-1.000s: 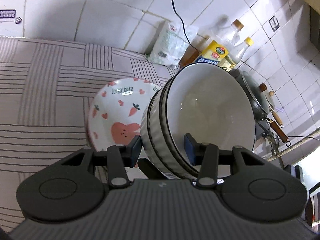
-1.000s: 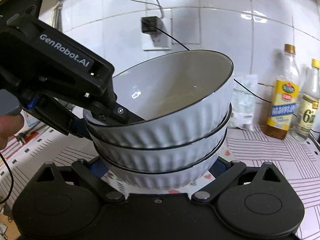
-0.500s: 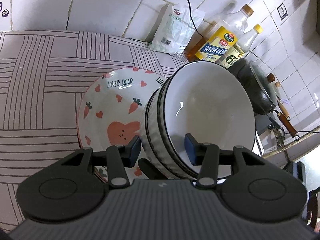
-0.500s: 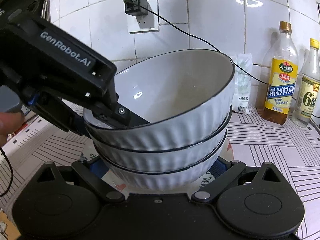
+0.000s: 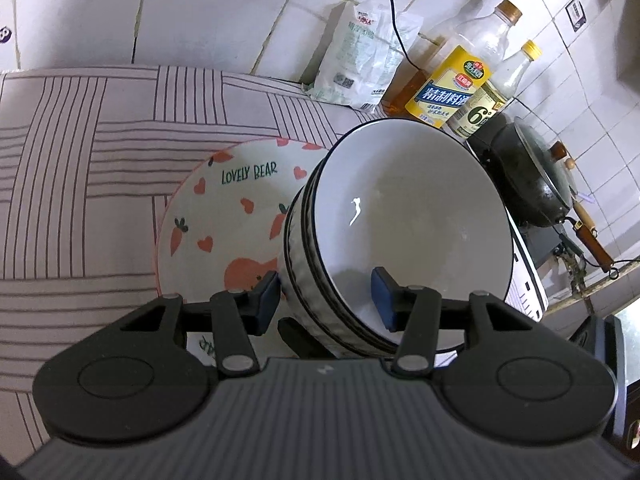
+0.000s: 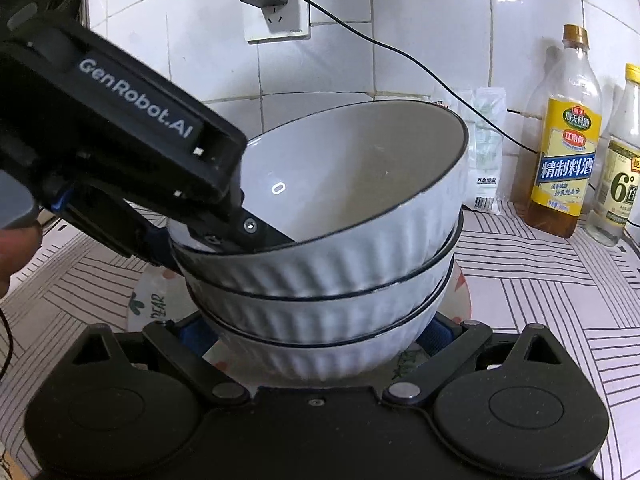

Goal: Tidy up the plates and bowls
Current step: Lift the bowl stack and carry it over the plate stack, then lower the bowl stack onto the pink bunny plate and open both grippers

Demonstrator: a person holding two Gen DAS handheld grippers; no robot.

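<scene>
A stack of three white ribbed bowls (image 5: 412, 236) with dark rims is held by both grippers, tilted, just over a "Lovely Bear" plate (image 5: 224, 216) with carrots and hearts. My left gripper (image 5: 326, 300) is shut on the near rims of the stack, one finger inside the top bowl, one outside. In the right wrist view the stack (image 6: 320, 280) fills the middle, and my right gripper (image 6: 308, 336) is shut on the bottom bowl from both sides. The left gripper's body (image 6: 120, 128) shows at the left. The plate (image 6: 148, 304) shows under the stack.
The counter has a striped cloth (image 5: 80, 160). At the back wall stand two bottles (image 5: 460, 84), a white packet (image 5: 360, 64) and a cable. A black wok (image 5: 532, 176) sits on a stove at the right. A wall socket (image 6: 276, 12) is above.
The bowl stack has come lower and closer to the plate. Both grippers keep their hold.
</scene>
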